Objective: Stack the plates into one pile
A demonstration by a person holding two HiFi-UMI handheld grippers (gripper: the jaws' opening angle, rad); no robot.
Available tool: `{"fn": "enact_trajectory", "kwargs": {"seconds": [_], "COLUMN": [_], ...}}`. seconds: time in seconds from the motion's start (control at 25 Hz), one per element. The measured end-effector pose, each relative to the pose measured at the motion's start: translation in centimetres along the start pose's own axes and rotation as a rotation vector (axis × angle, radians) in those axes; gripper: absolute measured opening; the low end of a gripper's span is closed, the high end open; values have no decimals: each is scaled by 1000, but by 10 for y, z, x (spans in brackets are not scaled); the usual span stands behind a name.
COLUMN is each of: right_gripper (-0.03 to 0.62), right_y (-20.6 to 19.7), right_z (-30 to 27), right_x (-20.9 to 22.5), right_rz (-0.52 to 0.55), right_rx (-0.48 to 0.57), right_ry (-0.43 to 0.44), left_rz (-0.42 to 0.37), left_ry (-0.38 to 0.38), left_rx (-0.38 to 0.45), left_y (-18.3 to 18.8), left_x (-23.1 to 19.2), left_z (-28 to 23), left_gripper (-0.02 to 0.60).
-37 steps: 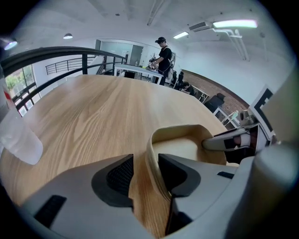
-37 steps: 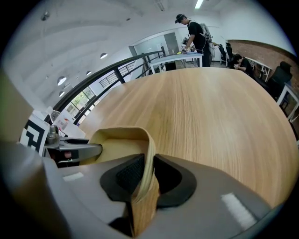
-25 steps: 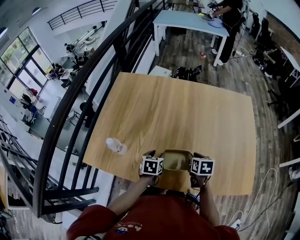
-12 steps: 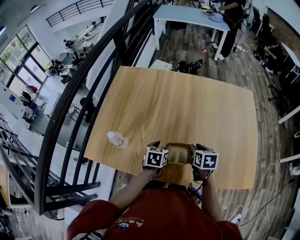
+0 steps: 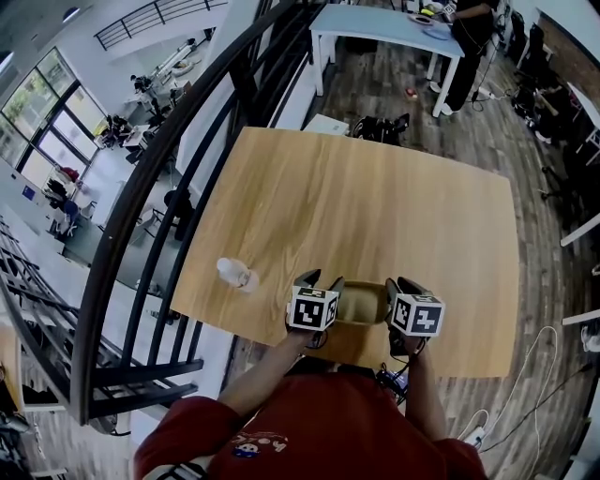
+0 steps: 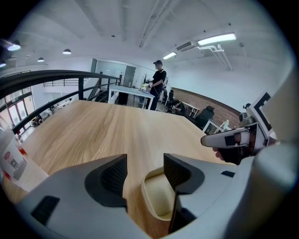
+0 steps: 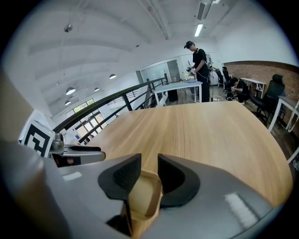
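Observation:
A tan square plate pile (image 5: 361, 305) rests on the wooden table (image 5: 375, 197) close to its near edge, between my two grippers. My left gripper (image 5: 322, 279) hangs at the pile's left side, its jaws opening and wide apart; the plate (image 6: 156, 198) shows under its right jaw, with no pad pressing on it. My right gripper (image 5: 405, 283) hovers at the pile's right side. Its jaws (image 7: 149, 170) stand a little apart, and the plate's corner (image 7: 140, 196) lies below the gap, untouched as far as I can see.
A pale plastic bottle (image 5: 234, 275) lies near the table's left edge, also seen as the bottle (image 6: 11, 156) in the left gripper view. A dark railing (image 5: 169, 169) runs along the left. A person (image 6: 159, 84) stands at a blue table (image 5: 384, 28) far behind.
Both grippers have lifted and drawn slightly off the plate pile. The left jaws have spread wider. The pile stays on the table.

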State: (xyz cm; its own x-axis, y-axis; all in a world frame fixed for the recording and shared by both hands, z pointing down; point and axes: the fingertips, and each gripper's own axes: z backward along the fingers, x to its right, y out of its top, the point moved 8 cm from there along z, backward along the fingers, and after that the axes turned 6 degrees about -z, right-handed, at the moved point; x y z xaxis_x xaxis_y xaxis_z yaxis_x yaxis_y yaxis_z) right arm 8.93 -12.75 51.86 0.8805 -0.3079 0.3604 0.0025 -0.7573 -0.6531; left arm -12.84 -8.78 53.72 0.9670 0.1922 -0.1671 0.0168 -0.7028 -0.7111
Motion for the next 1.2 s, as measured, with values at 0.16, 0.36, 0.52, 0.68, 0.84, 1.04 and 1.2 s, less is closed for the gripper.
{"fn": "enact_trajectory", "kwargs": {"seconds": [0.16, 0.36, 0.52, 0.68, 0.84, 1.04, 1.2], "right_gripper": [120, 120, 120, 120, 120, 120, 118], "right_y": [23, 57, 85, 109, 130, 154, 171], "right_z": [13, 41, 67, 95, 122, 157, 183], "right_x": [-7, -17, -25, -34, -42, -49, -57], "right_rz": [43, 63, 99, 130, 153, 175, 208], "right_rx": [75, 215, 329, 437, 540, 662, 780], "right_ry": [-6, 7, 13, 27, 39, 50, 37], "left_rz": [-10, -33, -76, -123, -142, -197, -207], "left_ry": [18, 31, 53, 78, 81, 97, 97], "left_rx": [78, 199, 321, 436, 544, 649, 716], "left_y": [24, 59, 92, 120, 145, 172, 191], "left_x": [-1, 2, 7, 13, 18, 27, 30], "left_z": [14, 40, 66, 92, 118, 145, 165], "left_gripper": [230, 230, 230, 230, 230, 230, 230]}}
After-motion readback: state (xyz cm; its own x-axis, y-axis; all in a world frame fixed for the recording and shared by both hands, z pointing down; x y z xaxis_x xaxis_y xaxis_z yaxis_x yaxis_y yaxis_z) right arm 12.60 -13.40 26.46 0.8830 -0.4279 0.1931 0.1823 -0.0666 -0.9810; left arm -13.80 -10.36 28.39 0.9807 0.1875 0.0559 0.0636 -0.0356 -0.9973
